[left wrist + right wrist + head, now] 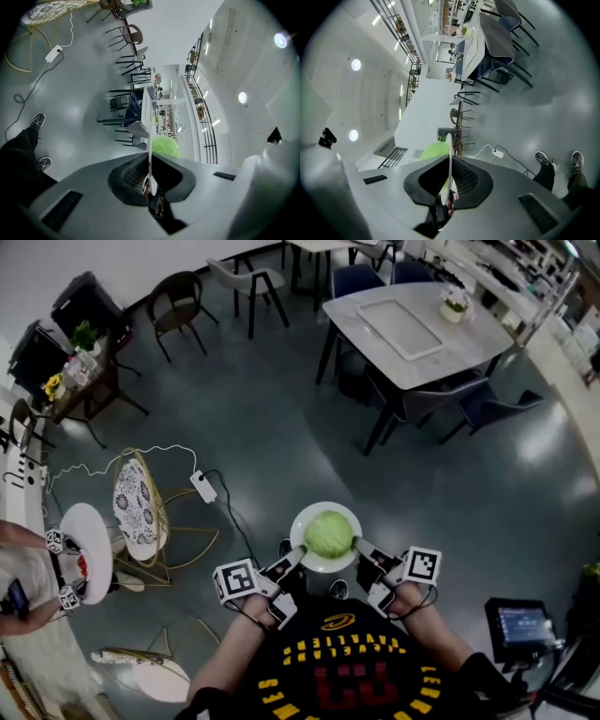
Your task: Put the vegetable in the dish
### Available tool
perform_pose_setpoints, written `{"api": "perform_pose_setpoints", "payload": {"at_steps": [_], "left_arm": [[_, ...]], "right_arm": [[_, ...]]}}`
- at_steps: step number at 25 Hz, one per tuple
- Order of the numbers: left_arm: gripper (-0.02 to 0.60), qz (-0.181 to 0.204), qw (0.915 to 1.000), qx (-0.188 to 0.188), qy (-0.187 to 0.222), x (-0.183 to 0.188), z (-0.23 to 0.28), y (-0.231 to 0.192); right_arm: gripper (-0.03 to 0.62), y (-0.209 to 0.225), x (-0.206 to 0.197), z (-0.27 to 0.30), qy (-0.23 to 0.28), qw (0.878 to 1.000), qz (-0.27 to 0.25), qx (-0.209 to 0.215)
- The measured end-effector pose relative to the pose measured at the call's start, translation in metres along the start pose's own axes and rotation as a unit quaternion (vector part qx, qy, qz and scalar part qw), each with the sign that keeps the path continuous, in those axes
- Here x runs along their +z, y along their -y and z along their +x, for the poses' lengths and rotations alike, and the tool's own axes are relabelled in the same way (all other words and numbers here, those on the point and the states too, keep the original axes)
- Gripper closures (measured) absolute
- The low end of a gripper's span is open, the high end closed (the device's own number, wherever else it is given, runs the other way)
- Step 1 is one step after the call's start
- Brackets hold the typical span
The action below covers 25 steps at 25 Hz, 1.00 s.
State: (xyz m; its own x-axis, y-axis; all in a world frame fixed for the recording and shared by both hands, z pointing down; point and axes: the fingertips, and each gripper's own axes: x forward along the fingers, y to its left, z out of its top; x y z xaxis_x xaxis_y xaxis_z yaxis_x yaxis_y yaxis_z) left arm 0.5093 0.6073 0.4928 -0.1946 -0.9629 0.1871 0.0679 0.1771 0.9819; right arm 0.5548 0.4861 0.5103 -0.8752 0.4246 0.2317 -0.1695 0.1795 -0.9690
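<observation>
A green cabbage (329, 533) lies in a round white dish (302, 527) held in the air in front of the person. My left gripper (293, 562) is shut on the dish's left rim, and my right gripper (360, 548) is shut on its right rim. In the left gripper view the dish (150, 154) shows edge-on as a thin white line between the jaws, with the cabbage (165, 146) beyond it. The right gripper view shows the same: the dish (449, 164) edge-on between the jaws and the cabbage (433, 151) behind it.
Grey floor lies below. A gold wire stool with a patterned cushion (141, 504) and a white power strip (203, 487) are to the left. A grey table (412, 329) with chairs stands far ahead. Another person (23, 596) is at the left edge, and a small screen (520, 626) at the right.
</observation>
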Motion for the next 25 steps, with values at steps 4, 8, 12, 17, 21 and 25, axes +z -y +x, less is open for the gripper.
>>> {"api": "perform_pose_setpoints", "payload": {"at_steps": [4, 8, 12, 17, 21, 25], "left_arm": [[0.571, 0.014, 0.9997, -0.009, -0.015, 0.055, 0.011, 0.01], [0.571, 0.022, 0.9991, -0.016, -0.031, 0.105, 0.02, 0.019], [0.571, 0.02, 0.9984, -0.02, -0.05, 0.143, 0.023, 0.02], [0.571, 0.006, 0.9978, -0.022, -0.062, 0.181, 0.022, 0.014], [0.571, -0.006, 0.9973, -0.025, -0.068, 0.199, 0.03, 0.012], [0.571, -0.015, 0.9976, -0.02, -0.064, 0.219, 0.046, 0.014]], "right_arm": [[0.571, -0.017, 0.025, 0.045, 0.013, 1.0, -0.006, 0.003], [0.571, -0.034, 0.049, 0.086, 0.032, 0.999, -0.025, 0.0], [0.571, -0.039, 0.057, 0.118, 0.05, 0.999, -0.018, -0.011], [0.569, -0.047, 0.063, 0.153, 0.057, 0.998, -0.016, -0.02], [0.571, -0.046, 0.073, 0.167, 0.054, 0.998, -0.016, -0.041], [0.571, -0.048, 0.093, 0.186, 0.05, 0.998, -0.001, -0.039]]}}
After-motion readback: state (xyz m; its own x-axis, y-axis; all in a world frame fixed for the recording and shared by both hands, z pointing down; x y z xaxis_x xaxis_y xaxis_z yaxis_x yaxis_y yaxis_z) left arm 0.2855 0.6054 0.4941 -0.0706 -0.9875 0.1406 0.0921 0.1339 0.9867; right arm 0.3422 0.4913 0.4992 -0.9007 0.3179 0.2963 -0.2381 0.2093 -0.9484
